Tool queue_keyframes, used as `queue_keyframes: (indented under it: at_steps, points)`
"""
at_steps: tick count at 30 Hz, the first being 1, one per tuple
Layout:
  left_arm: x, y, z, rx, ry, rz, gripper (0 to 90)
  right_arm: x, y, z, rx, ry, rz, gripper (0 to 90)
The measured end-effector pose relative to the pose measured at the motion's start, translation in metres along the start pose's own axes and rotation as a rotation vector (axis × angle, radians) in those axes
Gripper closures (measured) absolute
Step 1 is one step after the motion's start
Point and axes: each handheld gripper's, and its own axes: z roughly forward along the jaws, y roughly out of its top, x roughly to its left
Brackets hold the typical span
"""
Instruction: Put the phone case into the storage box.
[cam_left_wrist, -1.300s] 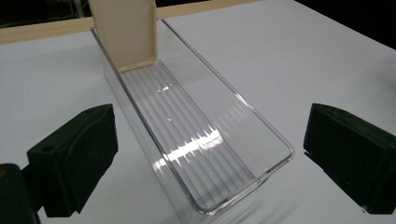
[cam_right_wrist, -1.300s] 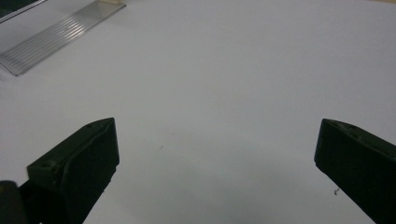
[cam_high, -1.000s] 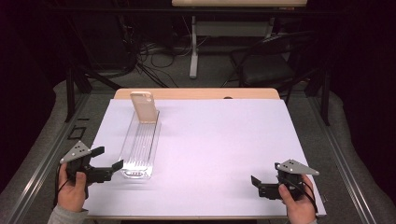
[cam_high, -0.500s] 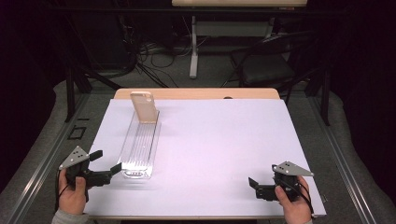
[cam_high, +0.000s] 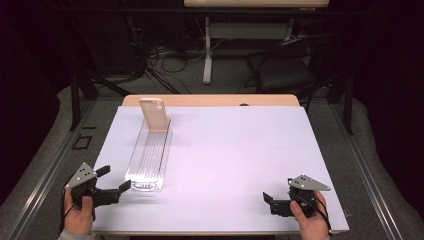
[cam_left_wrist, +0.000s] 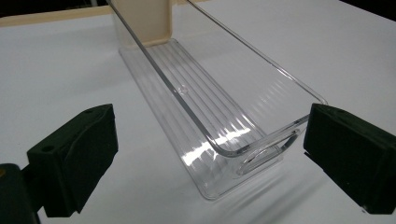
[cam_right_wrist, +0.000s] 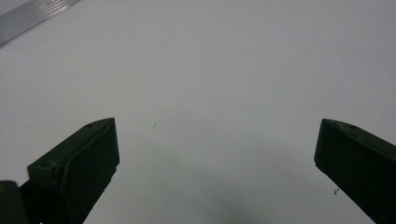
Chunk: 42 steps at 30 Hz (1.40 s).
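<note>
A long clear plastic tray (cam_high: 149, 156) lies on the left half of the white table (cam_high: 240, 150), running front to back. A beige phone-like slab (cam_high: 154, 114) stands tilted against its far end. My left gripper (cam_high: 114, 179) is open just in front of the tray's near end and touches nothing. In the left gripper view the tray (cam_left_wrist: 210, 107) and the beige slab (cam_left_wrist: 147, 18) lie ahead of the wide-apart jaws of the left gripper (cam_left_wrist: 210, 154). My right gripper (cam_high: 270, 204) is open near the front right corner, and in its own view the right gripper (cam_right_wrist: 215, 163) has bare table between its jaws.
A strip of the wooden tabletop (cam_high: 210, 100) shows past the white sheet at the back. A dark chair (cam_high: 285, 70) and cables stand on the floor behind the table. A corner of the tray (cam_right_wrist: 32, 16) shows far off in the right gripper view.
Both hands have drifted slightly toward the table's front edge, the right one also a little to the left. The tray and the beige slab have not moved.
</note>
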Motion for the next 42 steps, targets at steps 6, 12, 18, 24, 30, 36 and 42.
queue_keyframes:
  at_steps: [6, 12, 18, 24, 30, 36, 42]
  points:
    - [0.001, -0.003, 0.002, -0.003, -0.006, 0.012, 3.6, 0.003, -0.003, 0.005, 0.005, 0.003, -0.001, 0.0]
    - [0.004, -0.007, 0.005, 0.002, -0.002, 0.015, 3.6, 0.004, -0.006, 0.009, 0.010, 0.001, -0.020, 0.2]
    - [0.005, -0.009, 0.007, 0.004, -0.005, 0.014, 3.7, 0.003, -0.008, 0.011, 0.012, -0.005, -0.013, 0.4]
    - [0.006, -0.010, 0.007, 0.006, -0.005, 0.012, 3.6, 0.004, -0.010, 0.015, 0.012, 0.003, -0.017, 0.7]
    - [0.007, -0.011, 0.007, 0.003, -0.011, 0.006, 3.6, 0.005, -0.011, 0.016, 0.015, 0.003, -0.024, 0.7]
    - [0.009, -0.011, 0.008, 0.006, -0.008, 0.004, 3.7, 0.005, -0.011, 0.018, 0.016, 0.006, -0.030, 0.7]
    - [0.011, -0.012, 0.008, 0.010, -0.005, -0.007, 3.7, 0.004, -0.013, 0.018, 0.022, 0.002, -0.027, 0.7]
